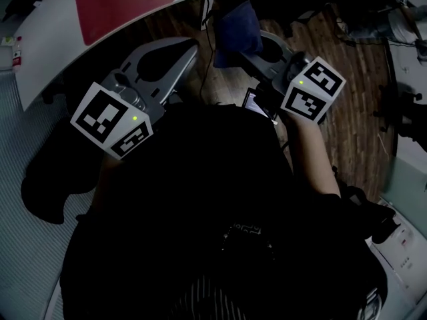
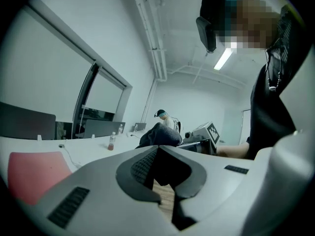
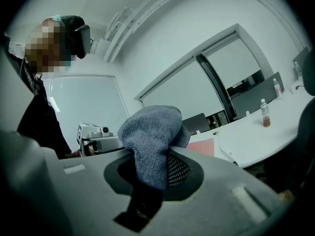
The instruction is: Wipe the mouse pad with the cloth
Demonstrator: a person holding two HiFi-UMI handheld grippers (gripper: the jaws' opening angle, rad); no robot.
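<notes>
Cloth (image 3: 150,132) — in right gripper (image 3: 150,168), beyond table (image 1: 53,39) edge

I read no text anywhere: the cubes (image 1: 110,120) on the left gripper (image 1: 185,49) and right gripper (image 1: 249,53) show only black-and-white square patterns, and the label on the bottle (image 1: 16,52) at far left is too small.

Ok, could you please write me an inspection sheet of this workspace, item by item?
Surface: white table with a curved edge.
Job's things: red mouse pad lies flat on the table; blue cloth is held off the table, not touching the pad.
Clutter: one bottle on the table, away from the pad.
Grippers: right gripper shut on the cloth; left gripper shut, nothing in it.
Cables: thin cable on the table beside the pad.
Surroundings: wooden floor; glass partition behind the table.
</notes>
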